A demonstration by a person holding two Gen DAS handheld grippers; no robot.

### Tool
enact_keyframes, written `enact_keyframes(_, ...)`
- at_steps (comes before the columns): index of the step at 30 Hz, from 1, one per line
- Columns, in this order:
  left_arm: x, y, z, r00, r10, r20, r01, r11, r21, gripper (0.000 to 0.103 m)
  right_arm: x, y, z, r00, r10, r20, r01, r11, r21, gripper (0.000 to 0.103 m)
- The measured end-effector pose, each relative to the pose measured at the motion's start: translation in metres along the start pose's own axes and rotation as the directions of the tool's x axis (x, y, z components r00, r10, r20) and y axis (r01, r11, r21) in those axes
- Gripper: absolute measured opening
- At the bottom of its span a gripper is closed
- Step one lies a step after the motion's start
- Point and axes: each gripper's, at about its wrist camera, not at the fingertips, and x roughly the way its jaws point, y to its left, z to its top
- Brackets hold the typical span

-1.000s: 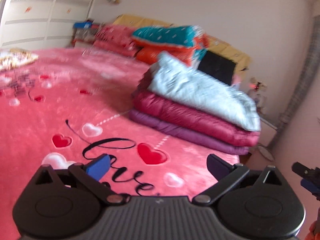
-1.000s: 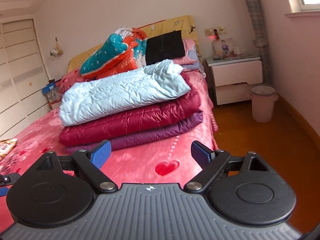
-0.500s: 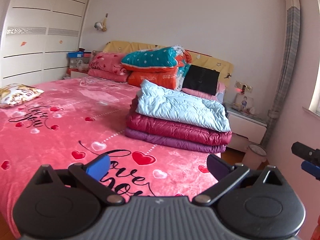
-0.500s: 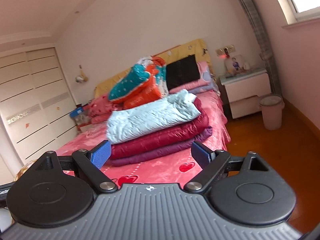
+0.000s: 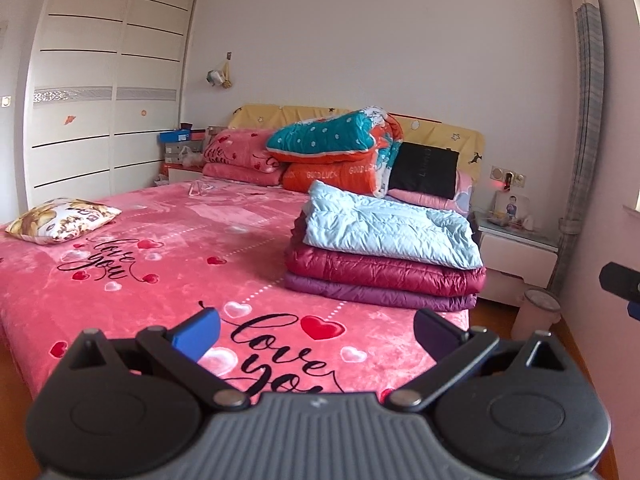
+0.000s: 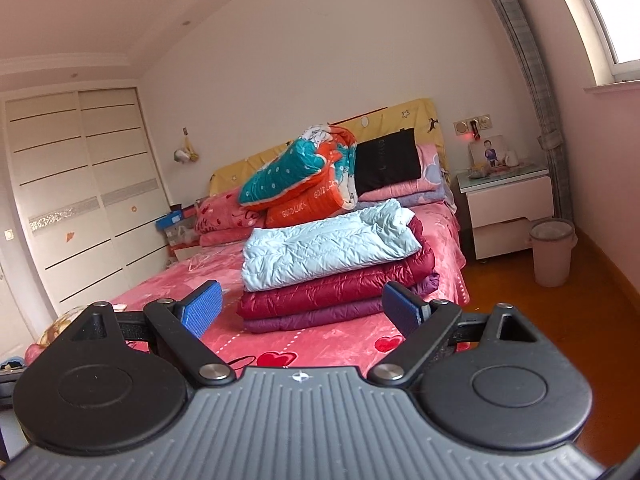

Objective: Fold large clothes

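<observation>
Folded jackets (image 5: 384,256) sat stacked, pale blue over maroon over purple, near the right edge of the bed (image 5: 168,264), whose pink cover read "love you". We held our left tool (image 5: 316,330) and right tool (image 6: 302,306) wide, empty, short of the foot edge.

My finger pads (image 5: 196,334) were blue. The bedspread (image 5: 160,264) was pink with red hearts; the folded coats were pale blue (image 5: 384,226), crimson (image 5: 380,270), purple (image 5: 376,295).
</observation>
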Motion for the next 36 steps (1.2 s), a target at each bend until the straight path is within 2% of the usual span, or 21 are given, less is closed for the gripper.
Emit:
enact_keyframes(19, -0.006, 0.006, -0.011, 0.997, 0.071, -0.014, -0.071, 0.997, 0.026, 0.102, 0.007, 0.005, -0.009, 0.999, 0.002, -0.037, -0.006, 0.995, -0.102, 0.103)
enact_keyframes(36, 0.004, 0.004, -0.021, 0.996, 0.069, -0.053, -0.067, 0.997, 0.038, 0.102, 0.019, -0.01, -0.016, 0.995, 0.01, -0.104, -0.02, 0.995, -0.096, 0.103)
